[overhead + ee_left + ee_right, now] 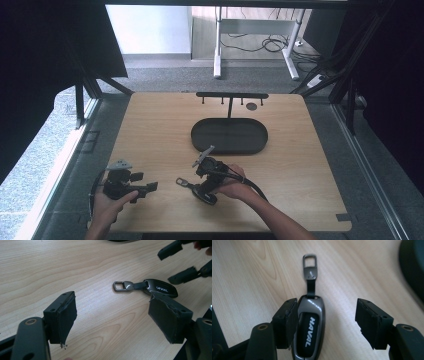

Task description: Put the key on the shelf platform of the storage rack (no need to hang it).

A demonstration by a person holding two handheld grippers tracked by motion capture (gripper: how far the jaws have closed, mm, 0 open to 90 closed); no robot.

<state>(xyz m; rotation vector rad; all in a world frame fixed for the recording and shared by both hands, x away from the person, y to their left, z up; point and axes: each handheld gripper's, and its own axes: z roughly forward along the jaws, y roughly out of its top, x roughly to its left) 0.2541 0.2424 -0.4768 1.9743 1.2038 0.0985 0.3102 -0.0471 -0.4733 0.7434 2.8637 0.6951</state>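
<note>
1. The right tongs (325, 322) stand apart around the car key fob (310, 330), which lies flat on the counter (249, 277). One jaw is just beside the fob's edge; the other is well clear of it.
2. The left tongs (112, 320) are also apart and hold nothing. In the left gripper view the fob (160, 288) lies beyond them, near one jaw.
3. In the right gripper view the long axis of the fob runs away from the camera, with its strap and metal loop (309, 261) at the far end. In the high view the loop (181, 182) points toward the left tongs (145, 189).
4. The word "HAVAL" on the fob can be read in both gripper views, but not in the high view.
5. The high view shows a dark oval tray (229, 136) farther back on the counter, with a black rack (231, 95) behind it.
6. The counter is light wood. Around it is grey carpet, and behind are white desk legs (217, 47) and cables (267, 44) on the floor.
</note>
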